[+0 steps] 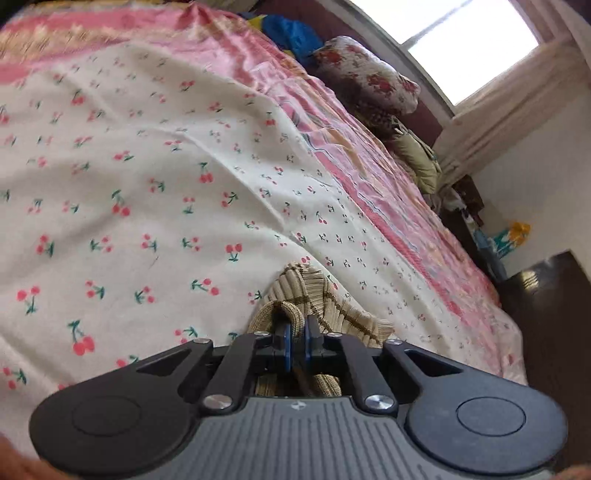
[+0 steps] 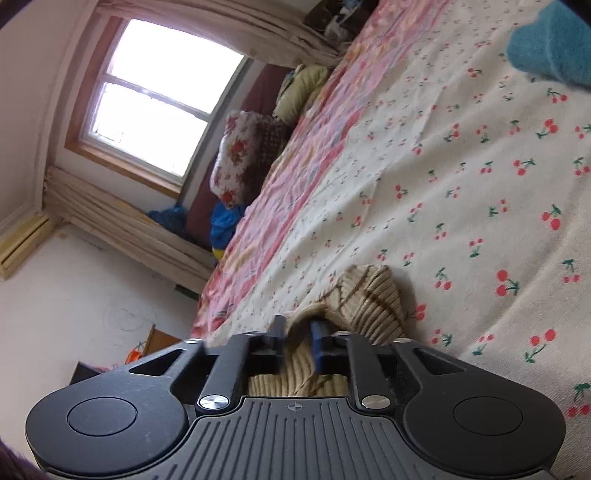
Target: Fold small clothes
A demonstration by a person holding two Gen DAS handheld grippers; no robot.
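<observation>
A beige ribbed knit garment (image 1: 325, 299) with thin brown stripes is held over the cherry-print sheet (image 1: 147, 184). My left gripper (image 1: 296, 332) is shut on a rolled edge of the garment. In the right wrist view my right gripper (image 2: 297, 339) is shut on a thick fold of the same beige garment (image 2: 369, 295), its blue pads a little apart with knit between them. Most of the garment is hidden below both grippers.
The cherry-print sheet (image 2: 461, 184) lies on a pink patterned bedspread (image 1: 369, 147). A floral pillow (image 1: 365, 81), olive cushion (image 1: 417, 155) and blue cloth (image 1: 295, 33) sit by the headboard. A teal item (image 2: 550, 44) lies on the sheet. Dark furniture (image 1: 550, 314) stands beside the bed.
</observation>
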